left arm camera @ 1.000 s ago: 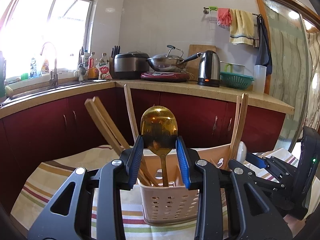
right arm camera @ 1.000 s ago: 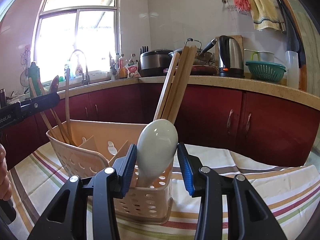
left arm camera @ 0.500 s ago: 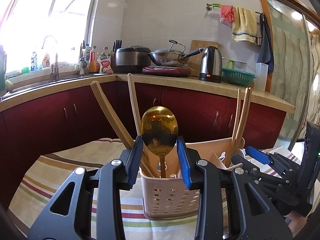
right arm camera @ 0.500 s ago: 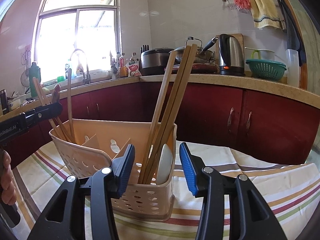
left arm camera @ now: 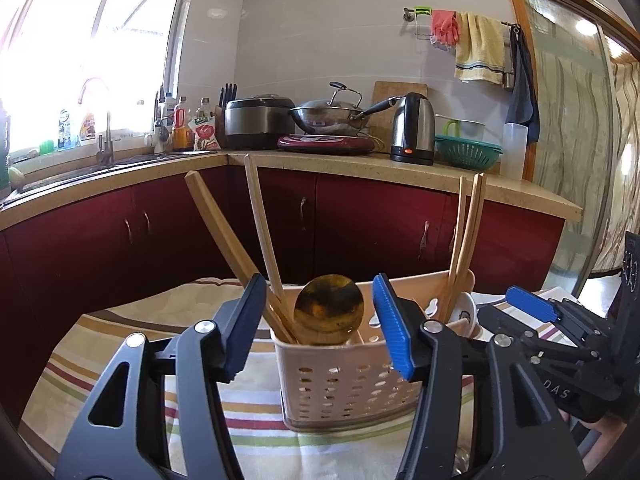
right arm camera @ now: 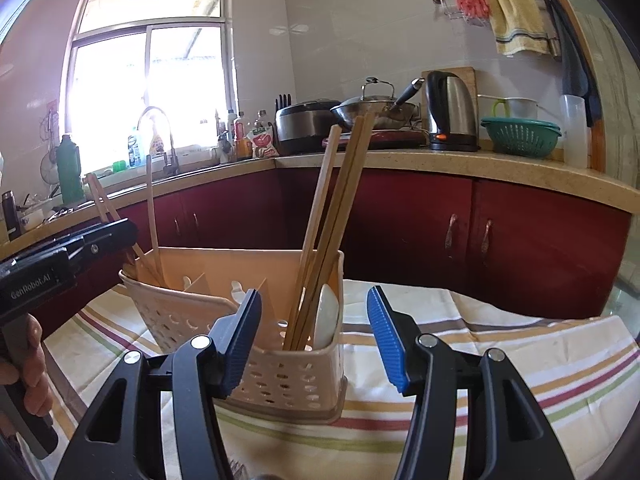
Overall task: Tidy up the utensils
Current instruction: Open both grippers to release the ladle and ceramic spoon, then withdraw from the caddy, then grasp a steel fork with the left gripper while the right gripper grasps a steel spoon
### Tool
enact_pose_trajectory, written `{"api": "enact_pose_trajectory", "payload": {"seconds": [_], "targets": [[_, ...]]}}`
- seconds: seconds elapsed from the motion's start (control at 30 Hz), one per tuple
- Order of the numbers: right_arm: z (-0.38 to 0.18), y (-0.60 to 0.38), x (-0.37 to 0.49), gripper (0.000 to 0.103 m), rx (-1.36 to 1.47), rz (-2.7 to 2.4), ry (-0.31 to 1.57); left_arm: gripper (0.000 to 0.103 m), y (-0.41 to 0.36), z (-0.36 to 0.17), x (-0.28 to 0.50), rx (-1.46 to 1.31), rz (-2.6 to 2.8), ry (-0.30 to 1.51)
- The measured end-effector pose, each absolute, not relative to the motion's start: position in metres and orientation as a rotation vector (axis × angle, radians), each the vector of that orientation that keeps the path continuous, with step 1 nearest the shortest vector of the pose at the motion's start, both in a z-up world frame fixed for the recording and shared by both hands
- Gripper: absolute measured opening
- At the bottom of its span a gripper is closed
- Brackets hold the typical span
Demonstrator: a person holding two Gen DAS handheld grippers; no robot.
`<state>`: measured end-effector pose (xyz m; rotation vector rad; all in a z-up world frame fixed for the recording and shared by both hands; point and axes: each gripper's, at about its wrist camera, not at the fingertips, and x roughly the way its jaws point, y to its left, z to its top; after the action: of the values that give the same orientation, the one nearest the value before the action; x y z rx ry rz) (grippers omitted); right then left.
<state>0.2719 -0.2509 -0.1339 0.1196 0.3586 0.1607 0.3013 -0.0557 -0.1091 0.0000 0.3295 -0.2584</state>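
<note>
Left tool (left arm camera: 318,328): spread wide, nothing between its blue pads; it sits just in front of the near end of the caddy.
Right tool (right arm camera: 314,340): likewise released and empty, hovering at the opposite end of the caddy.
Utensil caddy (left arm camera: 348,392): a beige perforated plastic holder with dividers, standing upright on the table.
Gold spoon (left arm camera: 329,310): stands bowl-up in the end compartment nearest the left tool, its bowl above the rim.
Chopsticks beside the gold spoon (left arm camera: 260,240): wooden, in that same compartment, leaning outward to the left.
White spoon (right arm camera: 326,316): tucked bowl-up in the end compartment nearest the right tool, mostly below the rim.
Chopsticks beside the white spoon (right arm camera: 336,208): a wooden bundle sharing that compartment, tilted and rising high above the caddy.
Middle compartments: contents cannot be made out.
Striped tablecloth (right arm camera: 500,360): covers the table beneath the caddy.
Hand (right arm camera: 34,364): grips the left tool's handle, seen at the edge of the right wrist view.
</note>
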Motion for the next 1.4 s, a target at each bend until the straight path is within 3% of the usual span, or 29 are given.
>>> {"api": "enact_pose_trajectory", "payload": {"seconds": [0.33,0.7,1.4], "targets": [[-0.143,-0.248,0.240,0.055,0.142,0.139,0.440,0.061,-0.041,-0.111,0.265,-0.008,-0.232,0.357],[-0.174,-0.231,0.212,0.055,0.131,0.136,0.592,0.061,-0.017,-0.150,0.230,-0.023,-0.182,0.510],[-0.223,-0.202,0.238,0.051,0.046,0.091,0.887,0.061,0.010,-0.192,0.217,-0.066,-0.141,0.675]]}}
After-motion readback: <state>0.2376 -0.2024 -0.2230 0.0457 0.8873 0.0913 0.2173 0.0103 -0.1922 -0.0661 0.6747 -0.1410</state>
